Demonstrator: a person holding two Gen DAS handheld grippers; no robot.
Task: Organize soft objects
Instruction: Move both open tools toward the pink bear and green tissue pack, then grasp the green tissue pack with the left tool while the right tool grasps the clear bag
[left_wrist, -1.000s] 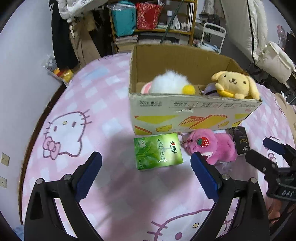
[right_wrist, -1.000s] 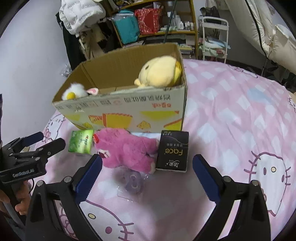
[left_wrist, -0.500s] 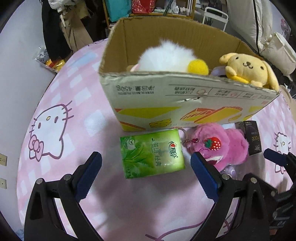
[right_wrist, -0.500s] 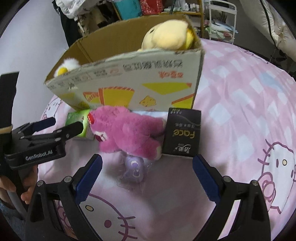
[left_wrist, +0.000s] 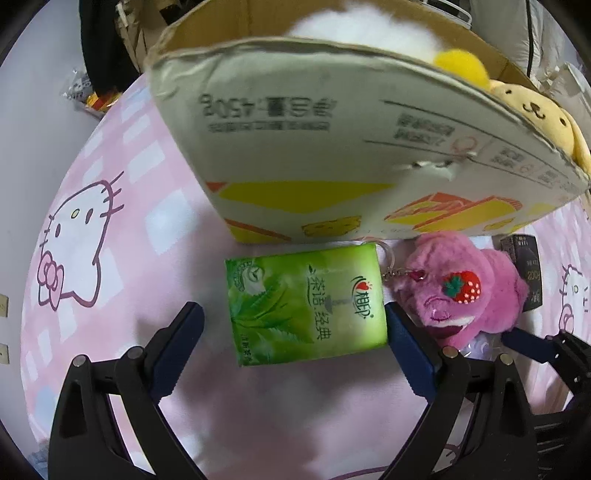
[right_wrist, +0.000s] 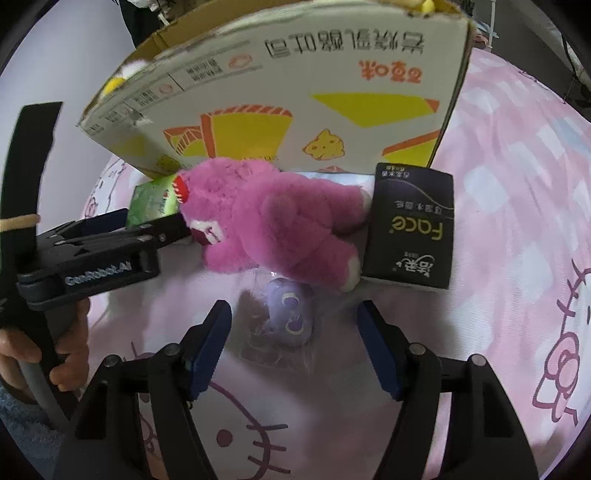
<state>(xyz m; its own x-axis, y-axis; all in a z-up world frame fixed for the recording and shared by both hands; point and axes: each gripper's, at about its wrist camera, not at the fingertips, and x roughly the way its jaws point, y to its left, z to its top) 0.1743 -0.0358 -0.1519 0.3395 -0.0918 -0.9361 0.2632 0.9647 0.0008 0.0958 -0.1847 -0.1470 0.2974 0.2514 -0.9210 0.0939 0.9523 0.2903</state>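
The left tongs (left_wrist: 293, 334) point down at the green tissue pack (left_wrist: 304, 304), which lies flat on the pink bed sheet (left_wrist: 147, 229) at the centre of the left view, just below the carton (left_wrist: 332, 147). Their jaws stand wide and are easing inward; the pack lies between the tips, with the right pad at its edge and the left pad clear of it. To take it well, I would sink until the pads flank its two long sides, then close gently, since a soft pack will buckle if pinched hard. The pink bear (left_wrist: 461, 291) lies touching the pack's right edge, so its keychain could snag.

The right tongs (right_wrist: 293, 321) hover at lower centre of the right view, jaws at middling width and closing. The small purple toy (right_wrist: 290, 310) in its clear wrap lies between them, not yet pressed. It is partly tucked under the bear's leg, so a low, centred grip seems wise. The slippery wrap may slide.

Readable writing: "Face" on the black tissue pack (right_wrist: 410, 225) right of the bear, "450" upside down on the carton, and "GenRobot.AI" on the left tool. The green pack carries Chinese characters. A white plush (left_wrist: 362, 33) and a yellow one (left_wrist: 532, 110) already sit in the carton.
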